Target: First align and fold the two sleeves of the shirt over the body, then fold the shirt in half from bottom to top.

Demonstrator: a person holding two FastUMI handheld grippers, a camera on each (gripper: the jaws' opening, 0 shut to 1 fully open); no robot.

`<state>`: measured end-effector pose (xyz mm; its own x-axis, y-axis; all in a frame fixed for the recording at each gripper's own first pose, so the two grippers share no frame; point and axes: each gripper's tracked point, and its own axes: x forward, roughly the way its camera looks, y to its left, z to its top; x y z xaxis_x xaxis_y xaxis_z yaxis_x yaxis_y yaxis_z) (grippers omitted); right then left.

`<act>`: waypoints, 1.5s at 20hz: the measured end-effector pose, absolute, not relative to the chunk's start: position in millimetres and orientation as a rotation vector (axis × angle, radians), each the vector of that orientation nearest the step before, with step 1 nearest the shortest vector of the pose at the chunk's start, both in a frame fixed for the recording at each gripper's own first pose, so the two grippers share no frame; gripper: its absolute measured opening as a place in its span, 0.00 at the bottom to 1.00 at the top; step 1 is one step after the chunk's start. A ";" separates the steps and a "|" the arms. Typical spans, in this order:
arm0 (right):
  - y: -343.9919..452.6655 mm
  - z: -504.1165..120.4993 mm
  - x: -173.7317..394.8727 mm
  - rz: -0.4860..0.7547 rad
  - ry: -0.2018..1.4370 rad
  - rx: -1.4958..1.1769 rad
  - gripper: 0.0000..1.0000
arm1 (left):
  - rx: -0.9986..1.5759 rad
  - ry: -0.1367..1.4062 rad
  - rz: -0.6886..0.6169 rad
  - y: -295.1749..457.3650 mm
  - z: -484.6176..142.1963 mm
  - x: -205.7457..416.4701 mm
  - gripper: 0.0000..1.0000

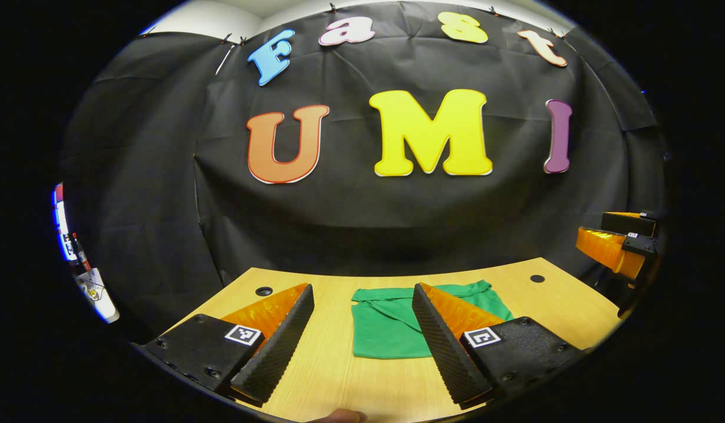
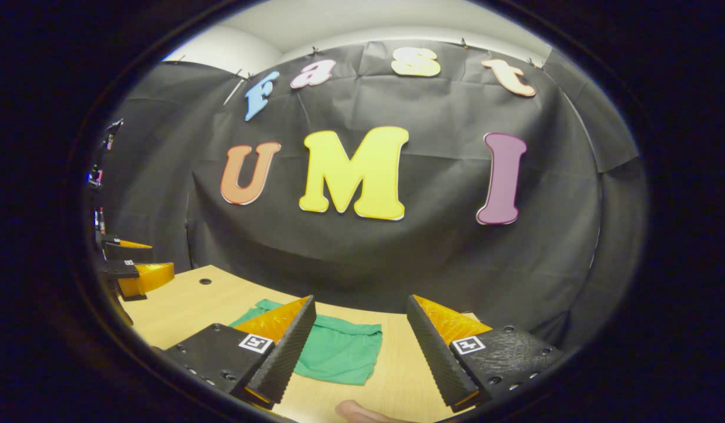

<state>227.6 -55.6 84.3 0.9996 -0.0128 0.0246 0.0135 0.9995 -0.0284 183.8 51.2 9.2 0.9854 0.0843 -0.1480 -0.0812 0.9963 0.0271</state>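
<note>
Both views low over table [image 1: 339, 364], facing booth wall; shared: shirt [image 1: 386, 329], tabletop, wall.

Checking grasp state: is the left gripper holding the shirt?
No. In the left gripper view the left gripper has its fingers spread wide above the table, and the green shirt lies flat beyond them.

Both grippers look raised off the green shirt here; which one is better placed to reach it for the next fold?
Probably the left gripper: the shirt lies straight ahead between its open fingers. The right gripper, also open, has it off to one side.
</note>
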 end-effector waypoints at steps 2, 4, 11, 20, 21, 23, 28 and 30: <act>-49.9 81.2 176.7 0.000 -0.054 -0.041 0.95 | 0.050 0.123 0.077 35.3 11.6 151.3 1.00; -45.4 72.6 131.5 0.016 -0.056 -0.022 0.95 | 0.054 0.120 0.068 29.9 2.1 120.6 1.00; -40.0 51.8 14.2 -0.038 -0.080 -0.027 0.94 | -0.012 0.054 0.013 18.1 -4.3 28.2 1.00; -2.3 16.1 -30.5 -0.050 -0.064 -0.055 0.95 | -0.008 0.048 -0.027 33.6 -16.2 1.5 1.00; 0.4 14.5 -29.6 -0.047 -0.057 -0.041 0.95 | -0.001 0.053 -0.031 34.0 -17.9 2.5 1.00; 4.3 13.1 -25.7 -0.039 -0.045 -0.044 0.95 | -0.005 0.057 -0.020 40.6 -18.4 4.0 1.00; 0.0 8.6 -26.7 -0.041 -0.038 -0.069 0.95 | -0.021 0.057 -0.018 40.1 -19.2 4.9 1.00; -1.2 6.7 -28.0 -0.039 -0.039 -0.081 0.95 | -0.019 0.054 -0.030 35.5 -18.2 4.2 1.00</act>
